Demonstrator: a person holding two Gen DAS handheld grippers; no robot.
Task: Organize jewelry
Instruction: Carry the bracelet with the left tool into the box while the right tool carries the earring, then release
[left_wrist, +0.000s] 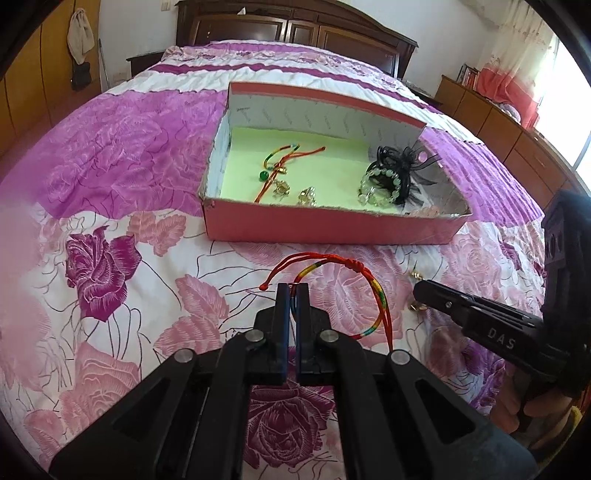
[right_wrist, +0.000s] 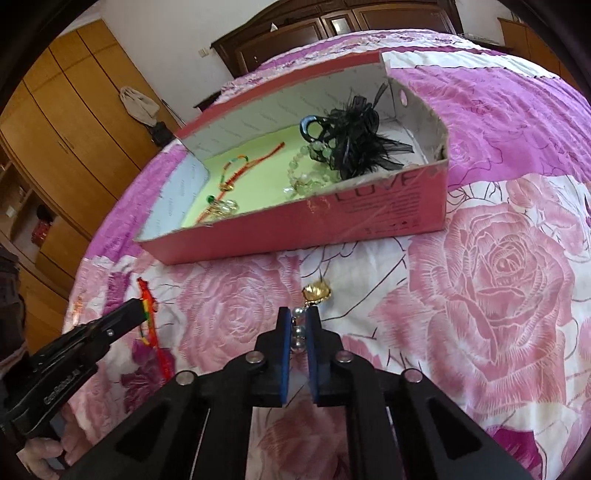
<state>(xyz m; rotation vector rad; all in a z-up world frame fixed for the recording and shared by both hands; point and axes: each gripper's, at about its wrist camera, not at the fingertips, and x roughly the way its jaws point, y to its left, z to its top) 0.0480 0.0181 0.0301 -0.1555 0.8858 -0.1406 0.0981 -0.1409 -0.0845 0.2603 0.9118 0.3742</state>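
Observation:
On the flowered bedspread in front of the pink box (left_wrist: 332, 227), my left gripper (left_wrist: 293, 288) is shut on a red and multicoloured cord bracelet (left_wrist: 373, 291), whose loop trails off to the right. In the right wrist view my right gripper (right_wrist: 298, 312) is shut on a pearl and gold earring (right_wrist: 316, 293): the pearls sit between the blue pads and the gold piece sticks out in front. The left gripper (right_wrist: 138, 304) with the cord bracelet (right_wrist: 147, 319) appears at the left there. The right gripper (left_wrist: 417, 288) shows at the right of the left wrist view.
The open pink box (right_wrist: 295, 230) has a pale green floor and holds a black feathered hair clip (left_wrist: 402, 170), a pale bead bracelet (left_wrist: 380, 184), a red cord bracelet (left_wrist: 284, 162) and gold earrings (left_wrist: 306, 195). A dark headboard (left_wrist: 295, 29) and wooden wardrobes (right_wrist: 74, 129) stand beyond the bed.

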